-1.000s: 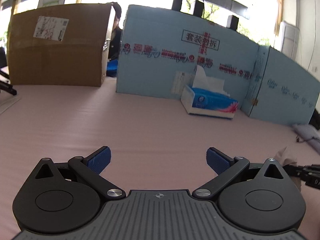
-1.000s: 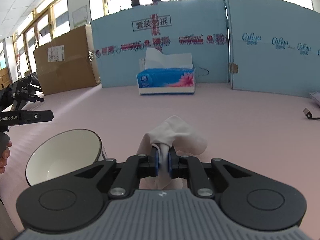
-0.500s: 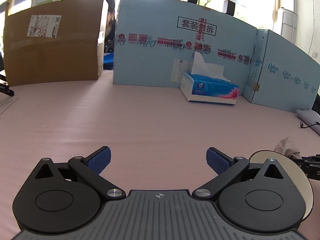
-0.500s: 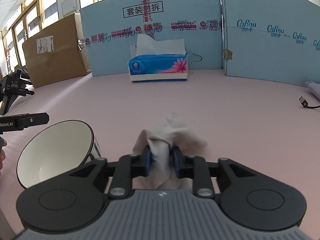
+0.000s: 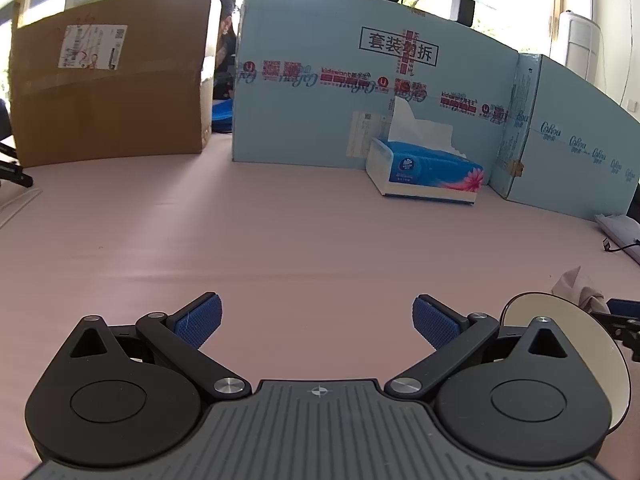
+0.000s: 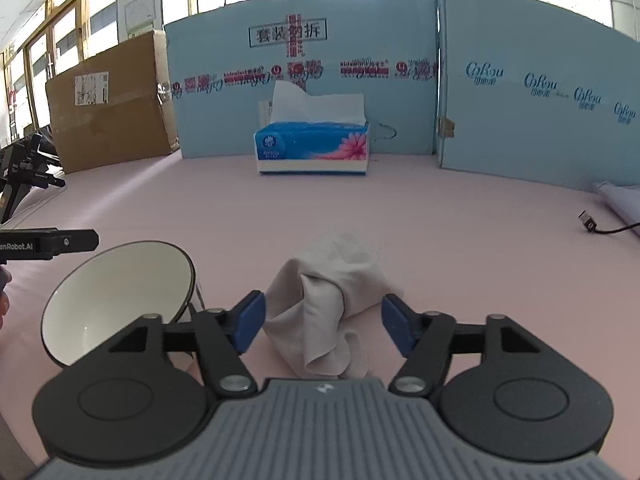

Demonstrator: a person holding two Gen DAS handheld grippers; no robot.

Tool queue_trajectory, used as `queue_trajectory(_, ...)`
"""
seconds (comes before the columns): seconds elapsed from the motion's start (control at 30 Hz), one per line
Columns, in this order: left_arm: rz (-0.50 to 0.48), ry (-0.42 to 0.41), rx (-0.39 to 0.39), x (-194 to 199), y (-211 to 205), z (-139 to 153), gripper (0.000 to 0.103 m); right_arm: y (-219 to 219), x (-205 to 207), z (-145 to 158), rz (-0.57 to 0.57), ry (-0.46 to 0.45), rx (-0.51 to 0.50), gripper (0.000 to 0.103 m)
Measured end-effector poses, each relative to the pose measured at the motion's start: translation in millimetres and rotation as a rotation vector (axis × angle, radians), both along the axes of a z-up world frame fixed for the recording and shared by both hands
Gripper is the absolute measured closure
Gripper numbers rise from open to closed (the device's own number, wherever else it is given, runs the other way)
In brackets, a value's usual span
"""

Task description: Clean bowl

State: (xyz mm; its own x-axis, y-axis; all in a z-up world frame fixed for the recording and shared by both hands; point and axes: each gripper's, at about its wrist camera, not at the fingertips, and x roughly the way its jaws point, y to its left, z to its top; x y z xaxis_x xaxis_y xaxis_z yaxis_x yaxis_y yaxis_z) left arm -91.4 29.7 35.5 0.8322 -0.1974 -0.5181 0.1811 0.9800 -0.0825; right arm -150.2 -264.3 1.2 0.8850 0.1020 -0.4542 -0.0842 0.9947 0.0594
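White bowl (image 6: 116, 296), dark-rimmed and tilted, on the pink table (image 6: 440, 240) left of a crumpled cloth (image 6: 332, 304). Right gripper (image 6: 323, 322) jaws spread wide around the cloth; left gripper (image 5: 318, 322) jaws wide apart, empty.

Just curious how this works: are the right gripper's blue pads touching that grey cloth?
Apart. In the right wrist view the right gripper stands wide open, and pink table shows between each pad and the cloth lying between them.
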Motion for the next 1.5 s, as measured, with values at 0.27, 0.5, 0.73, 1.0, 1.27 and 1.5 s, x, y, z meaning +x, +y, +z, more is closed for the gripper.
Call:
queue_trajectory(0.27, 0.015, -0.028, 0.012, -6, 2, 9, 0.000, -20, -25, 19, -0.108, -0.207, -0.044, 0.000)
queue_trajectory(0.5, 0.065, -0.059, 0.008, -5, 8, 15, 0.000, -43, -9, 10, -0.194, -0.152, -0.018, 0.000)
queue_trajectory(0.73, 0.098, -0.036, 0.021, 7, 8, 10, 0.000, -66, 7, 2, -0.279, -0.097, 0.007, 0.000)
queue_trajectory(1.0, 0.084, -0.003, 0.041, 23, -4, -2, 0.000, -78, 23, -9, -0.297, -0.021, 0.030, 0.000)
queue_trajectory(1.27, 0.082, 0.029, 0.049, 29, -9, -10, 0.000, -80, 25, -11, -0.304, 0.010, 0.038, 0.000)
queue_trajectory(1.5, 0.095, 0.064, 0.062, 39, -14, -16, 0.000, -79, 33, -12, -0.298, 0.042, 0.022, 0.000)
